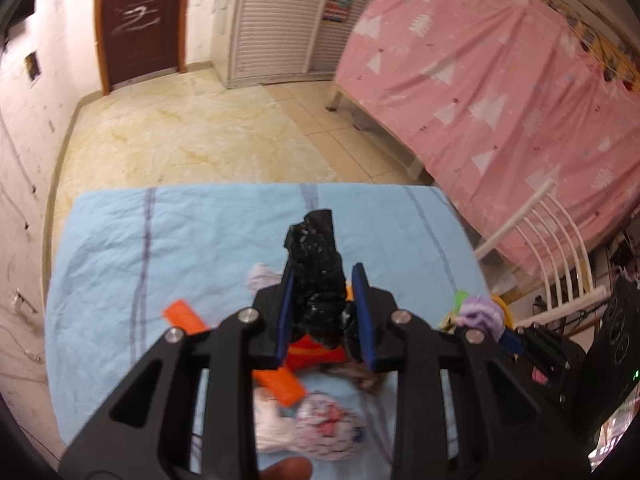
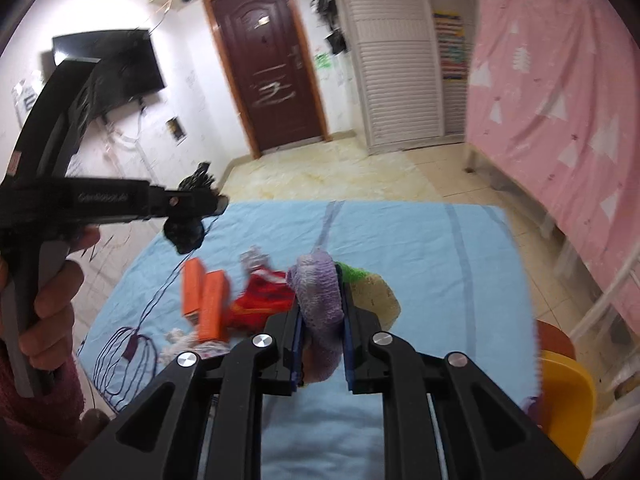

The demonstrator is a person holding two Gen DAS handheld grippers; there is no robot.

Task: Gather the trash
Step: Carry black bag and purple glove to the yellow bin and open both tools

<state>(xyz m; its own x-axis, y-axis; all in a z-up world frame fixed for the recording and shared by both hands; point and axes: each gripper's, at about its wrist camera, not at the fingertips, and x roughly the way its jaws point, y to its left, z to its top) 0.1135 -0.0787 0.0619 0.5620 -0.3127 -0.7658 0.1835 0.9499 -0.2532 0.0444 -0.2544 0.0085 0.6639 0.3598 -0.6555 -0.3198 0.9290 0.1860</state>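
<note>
My left gripper [image 1: 324, 280] is shut on a crumpled black plastic piece [image 1: 316, 264] and holds it above the blue cloth; it shows from the side in the right wrist view [image 2: 192, 216]. My right gripper [image 2: 322, 280] is shut on a purple-white knitted wad [image 2: 320, 304], also seen at the right in the left wrist view [image 1: 480, 314]. On the blue cloth [image 2: 420, 248] lie two orange boxes [image 2: 206, 300], a red wrapper [image 2: 262, 300], a green scrap [image 2: 352, 272], a tan sponge-like piece [image 2: 380, 292] and white-pink crumpled wrappers [image 1: 320, 432].
A yellow bin [image 2: 564, 400] stands at the cloth's right edge. A white chair [image 1: 548, 248] and a pink-curtained bed [image 1: 500, 92] are on the right. Tiled floor [image 1: 180, 136], a brown door [image 2: 268, 68] and a louvred wardrobe [image 2: 392, 64] lie beyond.
</note>
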